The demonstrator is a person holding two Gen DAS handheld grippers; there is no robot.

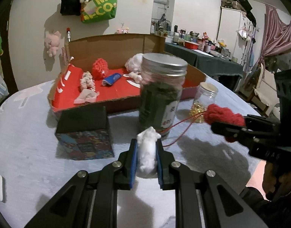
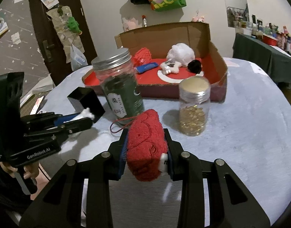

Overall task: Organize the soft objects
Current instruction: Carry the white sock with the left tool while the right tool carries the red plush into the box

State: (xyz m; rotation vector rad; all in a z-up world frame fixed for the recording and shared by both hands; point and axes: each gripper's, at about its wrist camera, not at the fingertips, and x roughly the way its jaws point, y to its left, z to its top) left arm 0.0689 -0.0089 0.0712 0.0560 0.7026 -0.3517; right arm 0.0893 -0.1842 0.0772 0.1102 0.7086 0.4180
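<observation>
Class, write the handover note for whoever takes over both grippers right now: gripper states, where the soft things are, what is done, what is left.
Left gripper: shut on white cotton wad.
Right gripper: shut on red plush, red cord trailing.
Both are held above the table, short of the cardboard box.
Done: several soft items already lie in the box.
Left: put both held pieces into the box.

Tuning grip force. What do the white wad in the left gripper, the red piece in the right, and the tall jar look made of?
White wad: looks like cotton wool, matte and wispy, squashed between the pads.
Red piece: fuzzy terry-like fabric with stitched outlines, a white tag and a thin red cord.
Tall jar: clear glossy wall, plastic or glass, can't tell; brushed metal-looking lid with a ribbed edge.
</observation>
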